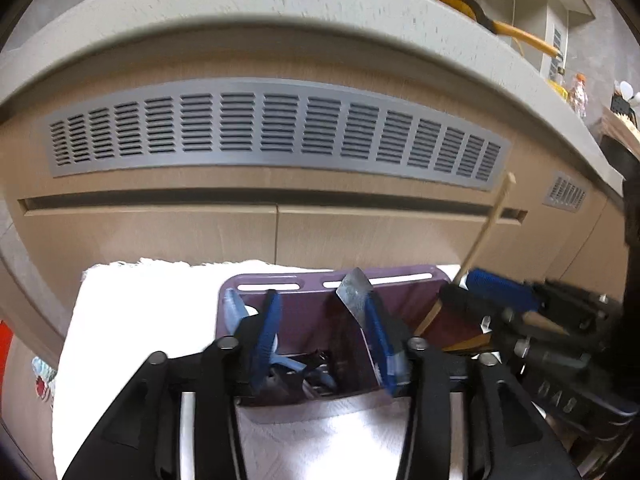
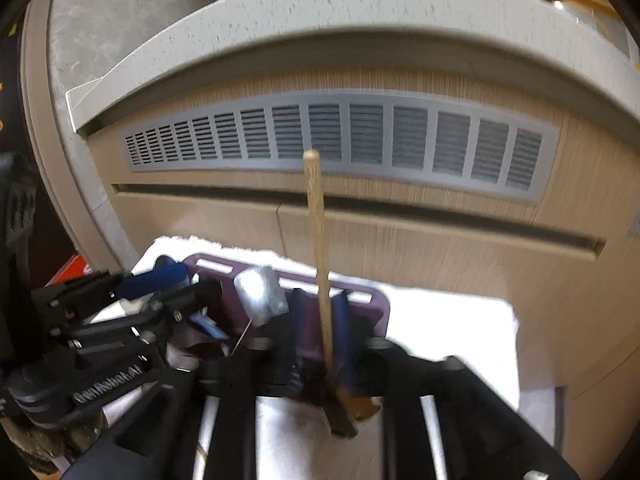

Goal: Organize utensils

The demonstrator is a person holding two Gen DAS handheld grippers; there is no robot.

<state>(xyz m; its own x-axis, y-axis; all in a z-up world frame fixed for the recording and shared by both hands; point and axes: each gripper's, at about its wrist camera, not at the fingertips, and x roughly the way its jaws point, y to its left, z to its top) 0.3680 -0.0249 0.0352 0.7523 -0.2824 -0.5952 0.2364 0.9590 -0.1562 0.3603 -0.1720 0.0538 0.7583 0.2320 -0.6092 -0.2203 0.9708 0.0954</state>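
Both grippers hung over the purple holder (image 1: 304, 280) on the white towel (image 1: 140, 320), the left gripper (image 1: 324, 336) and right gripper (image 2: 320, 344) each with jaws parted, the wooden chopstick (image 2: 316, 240) already standing inside, leaving little to sort.

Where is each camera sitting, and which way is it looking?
Left wrist: sits on the left gripper, looking along its blue fingers into the purple holder; the right gripper shows at right.
Right wrist: sits on the right gripper, looking at a wooden stick between its fingers; the left gripper shows at left.
Both share the holder, white towel, stick and vented cabinet.
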